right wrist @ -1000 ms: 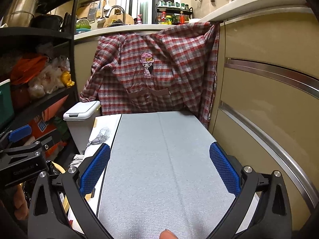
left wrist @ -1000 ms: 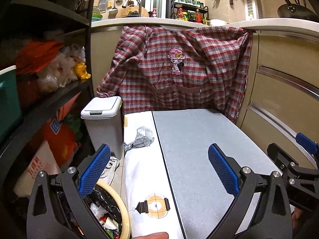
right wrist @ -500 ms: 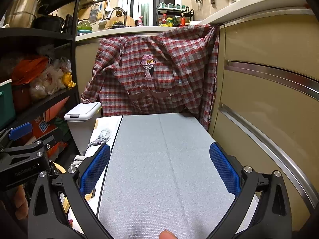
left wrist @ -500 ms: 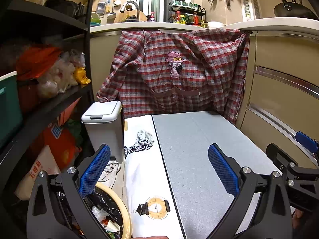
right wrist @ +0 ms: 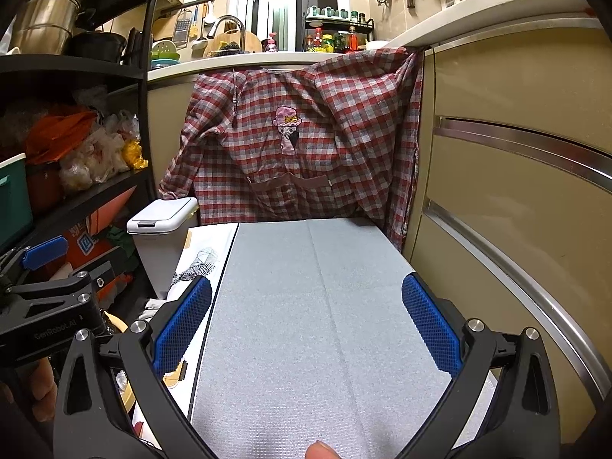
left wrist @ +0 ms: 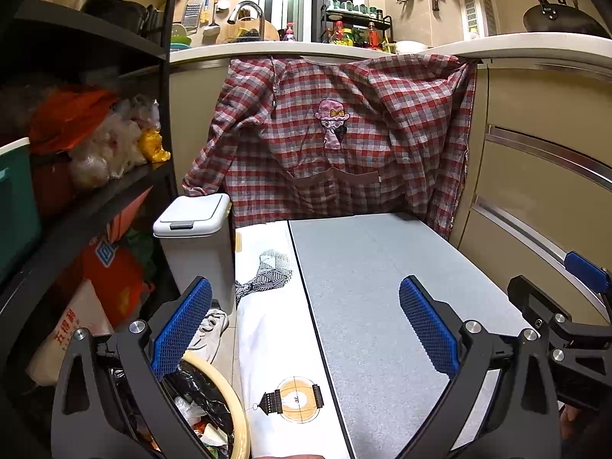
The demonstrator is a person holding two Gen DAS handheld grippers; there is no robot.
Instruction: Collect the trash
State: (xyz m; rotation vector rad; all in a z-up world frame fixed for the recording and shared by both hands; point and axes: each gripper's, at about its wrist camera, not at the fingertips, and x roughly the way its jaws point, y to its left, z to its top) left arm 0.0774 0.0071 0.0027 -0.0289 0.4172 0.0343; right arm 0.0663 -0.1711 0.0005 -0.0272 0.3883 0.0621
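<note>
Both tongs are held level, side by side, pointing forward, jaws spread wide with nothing between them. In the left wrist view the left tongs (left wrist: 304, 329) fill the lower frame, black arms rising from 7 and 5 o'clock to blue textured pads (left wrist: 181, 327); the right tongs (left wrist: 566, 317) show at 4 o'clock, just beside them, seen side-on. In the right wrist view the right tongs (right wrist: 306, 329) show the same wide spread, blue pads (right wrist: 430, 327) well apart, while the left tongs (right wrist: 46, 302) sit at 8 o'clock. A fingertip (right wrist: 321, 449) shows at 6 o'clock, and part of a hand (right wrist: 38, 386) at 8 o'clock under the left tongs.
</note>
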